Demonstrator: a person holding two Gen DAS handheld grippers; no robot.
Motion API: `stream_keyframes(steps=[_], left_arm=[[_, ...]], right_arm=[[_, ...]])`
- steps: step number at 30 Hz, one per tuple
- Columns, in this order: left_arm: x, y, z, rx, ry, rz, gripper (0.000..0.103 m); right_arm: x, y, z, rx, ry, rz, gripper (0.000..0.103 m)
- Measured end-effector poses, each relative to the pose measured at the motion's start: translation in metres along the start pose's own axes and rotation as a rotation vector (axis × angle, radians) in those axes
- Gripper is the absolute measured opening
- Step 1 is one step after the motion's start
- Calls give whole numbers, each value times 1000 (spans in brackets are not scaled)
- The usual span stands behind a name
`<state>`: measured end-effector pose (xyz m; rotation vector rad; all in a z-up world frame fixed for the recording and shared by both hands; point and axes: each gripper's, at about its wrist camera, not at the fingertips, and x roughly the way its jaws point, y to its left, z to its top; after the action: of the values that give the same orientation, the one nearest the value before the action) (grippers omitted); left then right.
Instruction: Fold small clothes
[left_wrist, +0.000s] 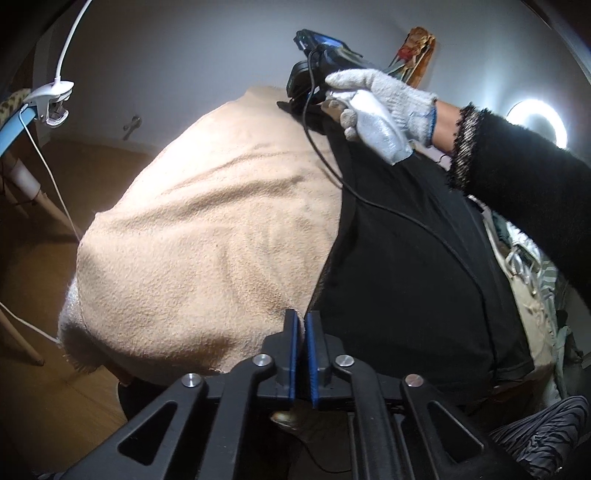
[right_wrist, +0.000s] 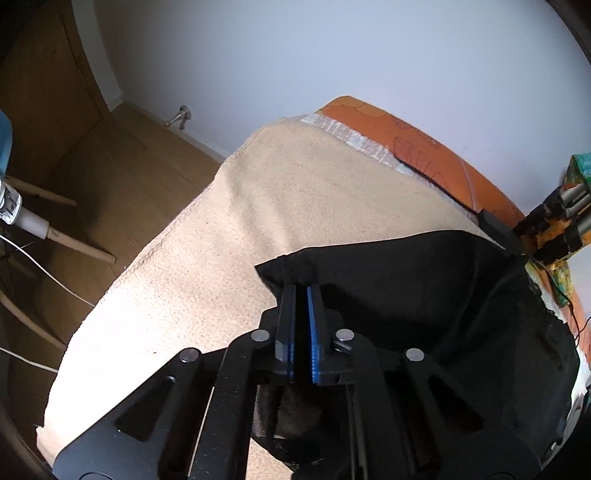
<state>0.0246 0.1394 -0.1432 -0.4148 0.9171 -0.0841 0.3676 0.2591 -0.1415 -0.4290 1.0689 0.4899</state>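
Since the black garment (left_wrist: 399, 266) is lying spread on the beige blanket (left_wrist: 192, 221) with both claws already clamped on its edge, this looks like the very start of a fold: corners grabbed, nothing lifted over yet.

Left claw (left_wrist: 303, 321) has its blue pads pressed together right at the garment's near edge, where the black cloth meets the blanket; looks like it's pinching the hem, though the cloth between the pads is hard to make out. Right claw (right_wrist: 301, 291) is easier to read: pads squeezed together on a raised corner of the black garment (right_wrist: 424, 288), which puckers up around the tips. The left-wrist view also shows the gloved hand (left_wrist: 380, 99) working that right claw at the garment's far end.

My guess for the next move: lift both pinched spots together and carry that edge across to the opposite side, keeping the cloth taut so it doesn't bunch. The blanket looks soft and could drag along. An orange patterned cover (right_wrist: 424, 147) peeks out beyond the blanket.
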Motion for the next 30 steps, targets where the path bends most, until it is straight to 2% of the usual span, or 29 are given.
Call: stream_keyframes(steps=[3, 11, 12, 14, 17, 21, 25, 30], left_arm=[[-6, 2, 0, -18, -8, -50, 0], [-16, 1, -5, 78, -52, 77, 0], [-17, 1, -4, 84, -55, 90, 4], [-19, -1, -5, 89, -63, 81, 25], [-23, -6, -4, 116, -85, 62, 31], [-8, -18, -1, 141, -24, 27, 32], [5, -19, 8, 124, 10, 46, 32], [21, -19, 12, 112, 59, 26, 30]], right_arm=[[-12, -10, 0, 37, -28, 15, 2], [-31, -31, 3, 93, -81, 34, 2], [-32, -32, 3, 94, -85, 36, 2], [-32, -32, 2, 94, -86, 36, 2], [-31, -32, 1, 91, -87, 41, 2], [-32, -33, 1, 87, -94, 40, 2], [-34, -40, 1, 101, -102, 52, 2], [-41, -56, 0, 117, -116, 53, 2]])
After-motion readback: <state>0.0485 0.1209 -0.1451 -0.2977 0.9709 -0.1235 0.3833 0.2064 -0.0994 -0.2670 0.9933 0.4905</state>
